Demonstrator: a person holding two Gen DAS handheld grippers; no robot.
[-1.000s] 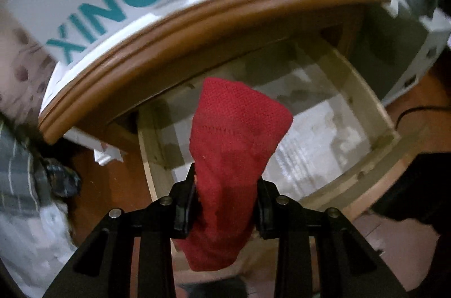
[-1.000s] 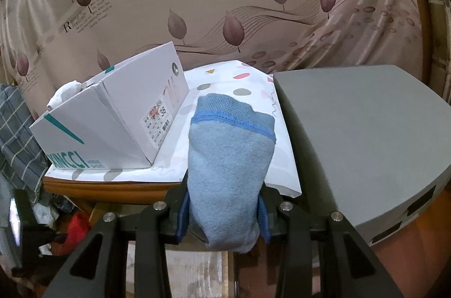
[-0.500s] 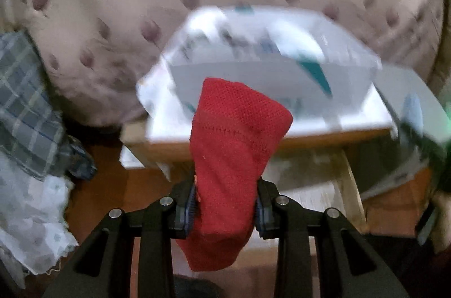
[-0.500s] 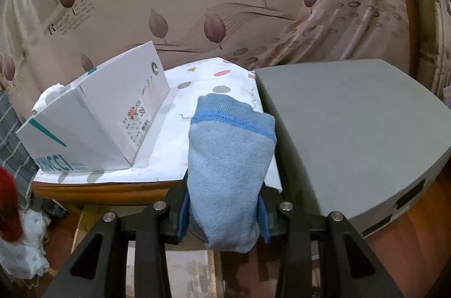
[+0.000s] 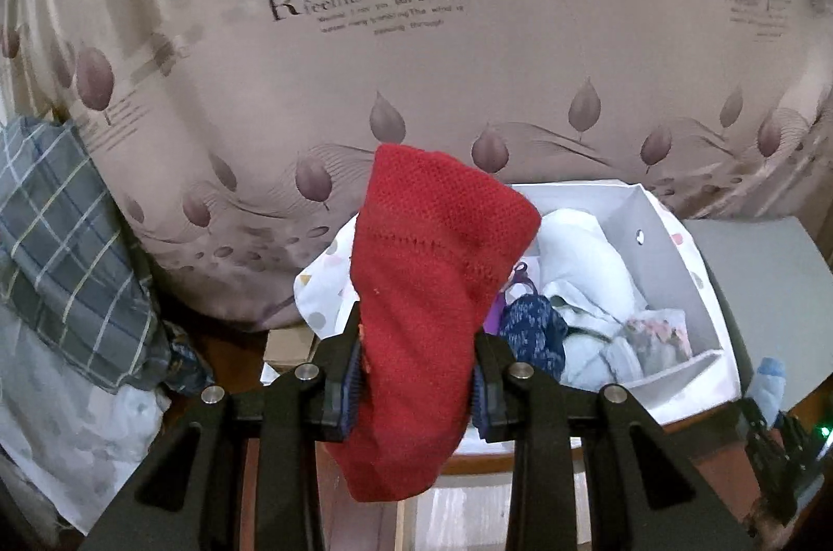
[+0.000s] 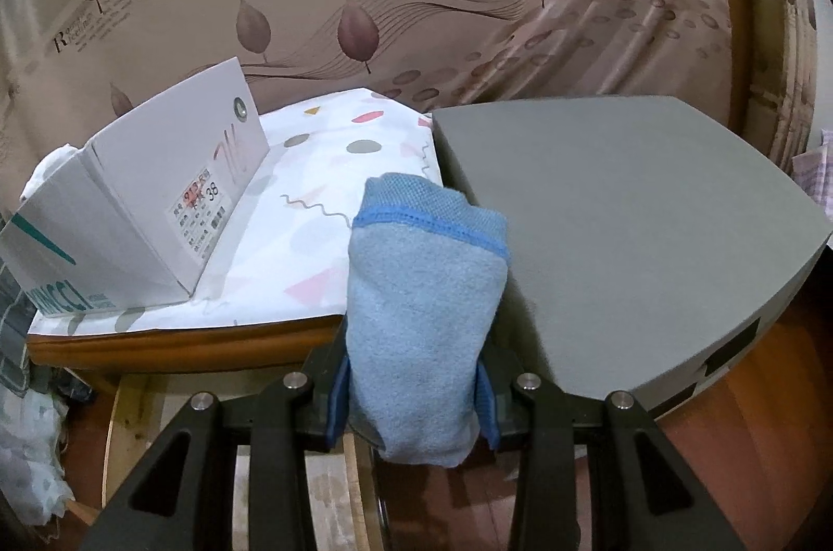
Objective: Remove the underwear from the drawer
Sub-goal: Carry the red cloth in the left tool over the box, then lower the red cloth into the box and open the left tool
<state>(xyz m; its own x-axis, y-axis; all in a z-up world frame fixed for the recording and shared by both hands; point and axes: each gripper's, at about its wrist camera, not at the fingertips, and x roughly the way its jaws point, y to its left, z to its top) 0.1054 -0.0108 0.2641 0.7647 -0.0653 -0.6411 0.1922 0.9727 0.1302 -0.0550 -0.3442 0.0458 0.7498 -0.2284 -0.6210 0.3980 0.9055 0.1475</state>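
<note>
My left gripper (image 5: 416, 387) is shut on red knitted underwear (image 5: 427, 290), held up in front of a white shoe box (image 5: 671, 249) that holds several folded clothes. My right gripper (image 6: 411, 395) is shut on light blue underwear (image 6: 421, 322) with a darker blue hem, above the front edge of the table. The open wooden drawer (image 6: 125, 400) shows below the table top in the right wrist view, and a strip of it shows in the left wrist view (image 5: 458, 514).
The shoe box (image 6: 140, 207) stands on a spotted white cloth (image 6: 323, 186) over the table. A large grey box (image 6: 625, 228) stands to the right. A leaf-printed curtain (image 5: 416, 30) hangs behind. Plaid fabric (image 5: 62, 249) lies at the left.
My left gripper has risen from over the drawer to above the table with the red underwear, and now looks into the shoe box. My right gripper has shifted slightly left, still holding the blue underwear.
</note>
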